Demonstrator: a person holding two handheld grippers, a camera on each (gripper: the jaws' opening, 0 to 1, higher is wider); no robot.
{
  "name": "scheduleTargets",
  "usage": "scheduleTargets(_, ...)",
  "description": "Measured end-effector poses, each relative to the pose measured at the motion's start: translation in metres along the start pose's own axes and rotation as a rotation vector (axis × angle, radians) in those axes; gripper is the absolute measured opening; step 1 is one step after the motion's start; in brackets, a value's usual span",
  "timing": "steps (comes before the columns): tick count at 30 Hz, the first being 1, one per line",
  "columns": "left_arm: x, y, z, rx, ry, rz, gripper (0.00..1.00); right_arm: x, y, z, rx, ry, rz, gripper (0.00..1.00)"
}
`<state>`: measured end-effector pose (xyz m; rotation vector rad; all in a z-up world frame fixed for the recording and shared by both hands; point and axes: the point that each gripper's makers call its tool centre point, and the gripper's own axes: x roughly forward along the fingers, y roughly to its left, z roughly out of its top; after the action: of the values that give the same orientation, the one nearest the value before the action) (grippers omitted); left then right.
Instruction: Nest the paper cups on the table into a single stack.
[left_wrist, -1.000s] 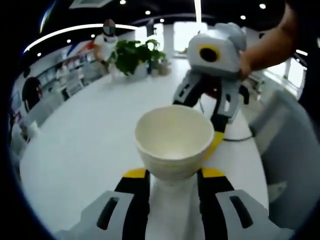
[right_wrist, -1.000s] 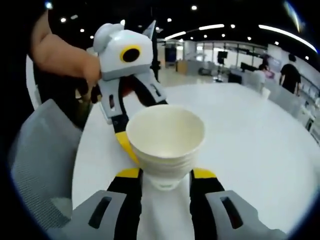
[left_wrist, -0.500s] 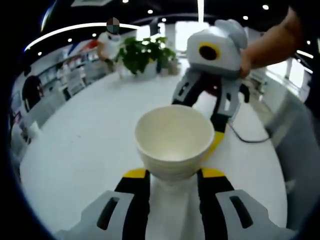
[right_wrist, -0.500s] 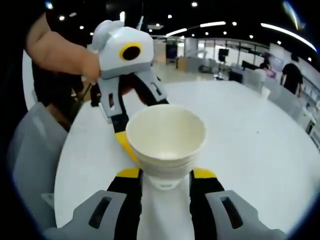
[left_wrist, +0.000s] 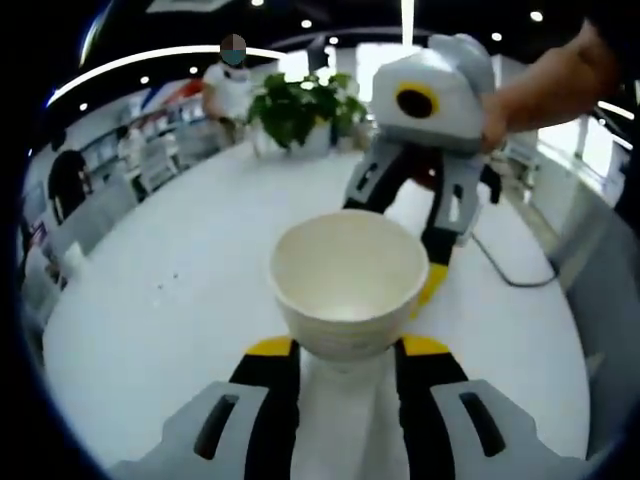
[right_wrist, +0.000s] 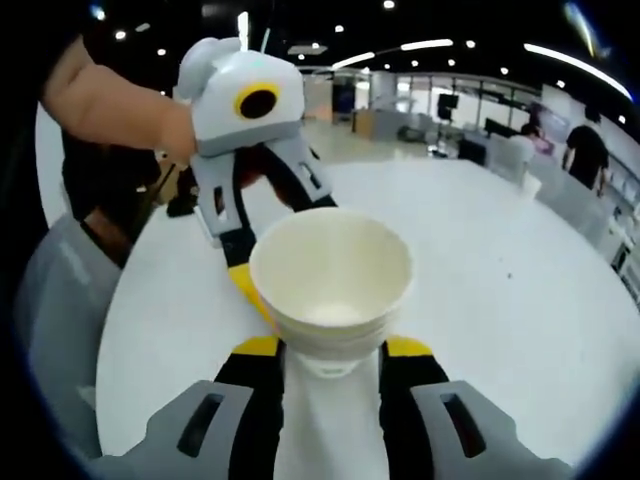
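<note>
A stack of nested white paper cups (left_wrist: 348, 285) stands mouth up between the yellow-tipped jaws of my left gripper (left_wrist: 348, 350), which is shut on its base. From the far side, my right gripper (left_wrist: 400, 235), held by a hand, reaches down around the same stack. In the right gripper view the stack (right_wrist: 330, 285) shows stepped rims, and my right gripper (right_wrist: 330, 352) is shut on its lower part. The left gripper (right_wrist: 265, 250) comes in there from the upper left, one yellow fingertip against the cup wall. How far the stack is above the white table (left_wrist: 170, 290) I cannot tell.
A potted plant (left_wrist: 300, 105) stands at the table's far edge. A dark cable (left_wrist: 510, 270) lies on the table to the right. A grey chair (right_wrist: 50, 330) sits by the table's rim. People stand in the room beyond.
Both views have swung a little, so more of the table shows. The cups and both grippers keep the same places relative to each other.
</note>
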<state>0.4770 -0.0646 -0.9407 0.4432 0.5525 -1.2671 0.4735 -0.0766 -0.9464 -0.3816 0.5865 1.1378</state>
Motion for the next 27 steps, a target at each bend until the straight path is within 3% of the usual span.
scheduleTargets(3, 0.005, -0.003, -0.007, -0.019, 0.016, -0.004, 0.35, 0.003, 0.003, -0.005, -0.006, 0.019, 0.005, 0.33)
scheduleTargets(9, 0.002, -0.003, -0.004, -0.033, -0.017, 0.001, 0.36, 0.003, 0.002, -0.005, -0.007, 0.016, -0.002, 0.34)
scheduleTargets(12, 0.002, -0.001, -0.005, -0.062, -0.009, 0.02, 0.37, 0.003, 0.001, -0.011, 0.009, 0.058, -0.027, 0.36)
scheduleTargets(14, 0.001, 0.002, -0.01, -0.108, 0.013, 0.048, 0.46, 0.001, 0.002, -0.02, 0.052, 0.096, -0.029, 0.46)
scheduleTargets(17, -0.002, 0.014, -0.015, -0.175, 0.009, 0.125, 0.76, -0.002, -0.003, -0.019, 0.065, 0.074, -0.055, 0.64)
scheduleTargets(19, -0.007, 0.02, -0.016, -0.175, 0.0, 0.157, 0.94, -0.006, -0.006, -0.02, 0.071, 0.067, -0.078, 0.76)
scheduleTargets(24, -0.024, 0.018, -0.023, -0.205, -0.009, 0.173, 0.98, -0.022, -0.019, -0.006, 0.071, -0.045, -0.166, 0.98)
scheduleTargets(27, -0.035, 0.015, -0.025, -0.216, -0.026, 0.193, 0.98, -0.034, -0.016, -0.01, 0.135, -0.064, -0.178, 0.99)
